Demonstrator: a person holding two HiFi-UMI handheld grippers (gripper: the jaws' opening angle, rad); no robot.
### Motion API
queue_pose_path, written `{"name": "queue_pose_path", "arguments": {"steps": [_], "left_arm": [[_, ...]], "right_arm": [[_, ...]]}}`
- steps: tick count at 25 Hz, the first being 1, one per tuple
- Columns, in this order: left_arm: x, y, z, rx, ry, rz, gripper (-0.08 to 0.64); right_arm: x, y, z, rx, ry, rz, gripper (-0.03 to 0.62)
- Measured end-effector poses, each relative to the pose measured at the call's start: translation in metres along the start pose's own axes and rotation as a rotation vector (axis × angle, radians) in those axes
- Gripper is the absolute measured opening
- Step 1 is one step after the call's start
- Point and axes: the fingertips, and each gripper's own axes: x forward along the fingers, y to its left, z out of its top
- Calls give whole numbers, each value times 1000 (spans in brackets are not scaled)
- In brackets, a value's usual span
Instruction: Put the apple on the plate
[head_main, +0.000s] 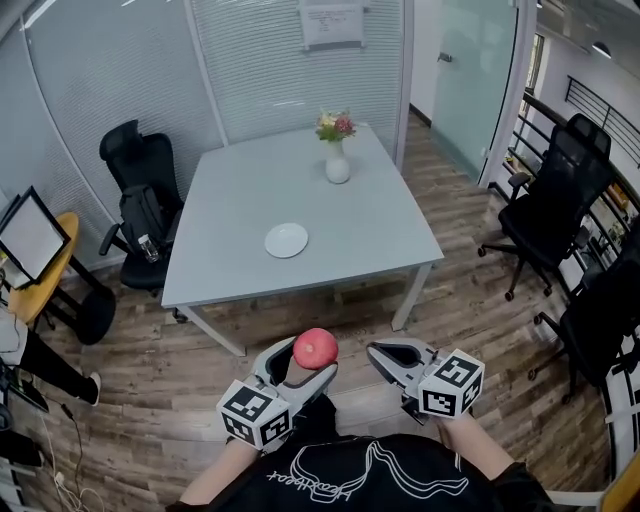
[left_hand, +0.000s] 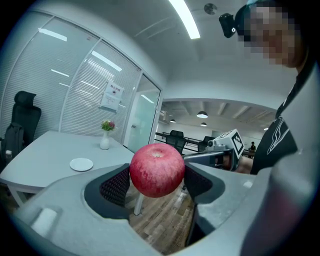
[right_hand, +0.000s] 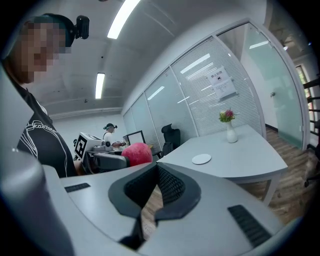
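Apple (head_main: 315, 348) is clamped in the left tool (head_main: 308, 360), far from the plate (head_main: 286, 240) on the bench (head_main: 370, 215); right tool (head_main: 398, 356) closed, empty. It may slip out if the grip loosens while carrying

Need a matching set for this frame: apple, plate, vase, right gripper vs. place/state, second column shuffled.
Column 1:
1. apple
2. plate
3. vase
4. right gripper

Column 2:
A. shut, nothing between the jaws
B. far side of the table, holding flowers
C. clamped in the left gripper, off the table
D. on the table, bare, nearer the person than the vase

Pairs: 1-C, 2-D, 3-B, 4-A
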Motion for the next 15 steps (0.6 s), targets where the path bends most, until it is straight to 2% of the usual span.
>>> {"name": "queue_pose_path", "arguments": {"steps": [7,15], "left_arm": [[32,57,15,-2,0,-10,348],[70,155,51,-18,14,-26,348]], "right_arm": [[41,-45,21,0,-3,-24,9],[114,-103,63,28,-13,-68,9]]}}
